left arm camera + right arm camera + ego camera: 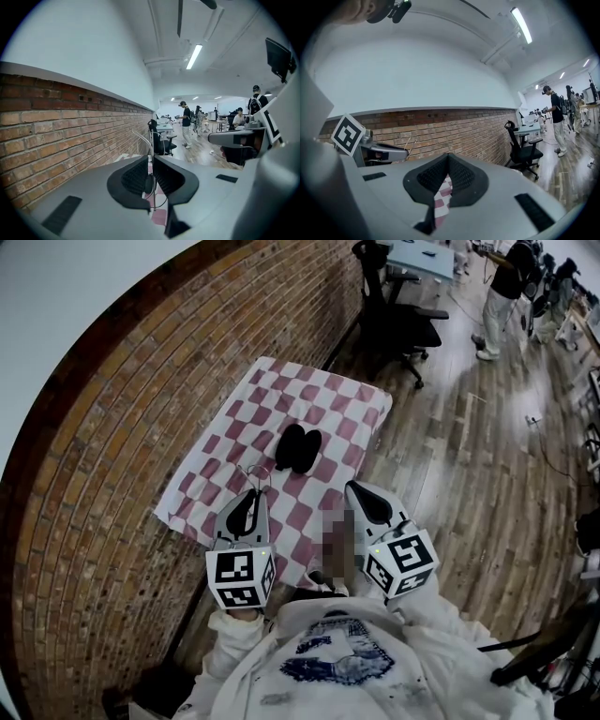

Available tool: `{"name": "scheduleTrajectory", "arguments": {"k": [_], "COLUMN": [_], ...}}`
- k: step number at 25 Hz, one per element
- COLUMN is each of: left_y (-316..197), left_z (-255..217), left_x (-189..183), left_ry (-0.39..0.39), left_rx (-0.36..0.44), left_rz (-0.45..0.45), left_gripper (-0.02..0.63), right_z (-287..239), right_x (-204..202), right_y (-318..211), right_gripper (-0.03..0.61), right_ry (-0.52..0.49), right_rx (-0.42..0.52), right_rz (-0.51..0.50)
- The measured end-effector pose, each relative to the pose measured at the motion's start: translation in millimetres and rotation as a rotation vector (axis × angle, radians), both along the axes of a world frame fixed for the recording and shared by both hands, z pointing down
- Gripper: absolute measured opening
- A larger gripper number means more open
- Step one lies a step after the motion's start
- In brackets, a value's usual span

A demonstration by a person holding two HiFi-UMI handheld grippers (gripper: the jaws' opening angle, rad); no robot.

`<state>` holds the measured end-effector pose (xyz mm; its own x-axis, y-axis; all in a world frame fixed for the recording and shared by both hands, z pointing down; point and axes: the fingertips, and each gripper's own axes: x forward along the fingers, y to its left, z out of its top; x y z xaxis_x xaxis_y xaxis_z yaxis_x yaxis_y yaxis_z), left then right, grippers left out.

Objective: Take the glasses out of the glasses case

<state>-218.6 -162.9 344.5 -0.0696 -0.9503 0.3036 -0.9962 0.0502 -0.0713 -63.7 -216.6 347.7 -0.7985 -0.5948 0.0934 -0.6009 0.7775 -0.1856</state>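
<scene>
The black glasses case (297, 448) lies open on the red-and-white checked cloth (349, 414). Nearer me, my left gripper (254, 493) is shut on thin wire-frame glasses (254, 474), lifted off the cloth and apart from the case. In the left gripper view the wire glasses (149, 140) stick up from between the almost-closed jaws of that gripper (151, 161). My right gripper (359, 491) hovers to the right of the case, shut and empty; in the right gripper view its tips (447, 157) meet, and it shows the left gripper (379, 152) with the glasses (410, 140).
A brick wall (112, 427) runs along the left of the cloth. A black office chair (401, 317) stands behind the cloth, and people (497, 296) stand at desks far right. Wooden floor (469, 474) lies to the right.
</scene>
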Motion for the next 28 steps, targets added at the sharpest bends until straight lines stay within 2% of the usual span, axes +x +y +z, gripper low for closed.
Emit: {"name": "scheduleTrajectory", "arguments": {"k": [28], "left_y": [9.3], "left_z": [5.6], "left_x": [-3.8], "left_ry": [0.006], "left_rx": [-0.018], "left_rz": [-0.001], "left_gripper": [0.048], "right_z": [3.7], "right_x": [-5.4], "right_y": [9.4], "right_gripper": [0.014], "right_ry": [0.019], "right_rx": [0.003], "right_rz": [-0.017]}}
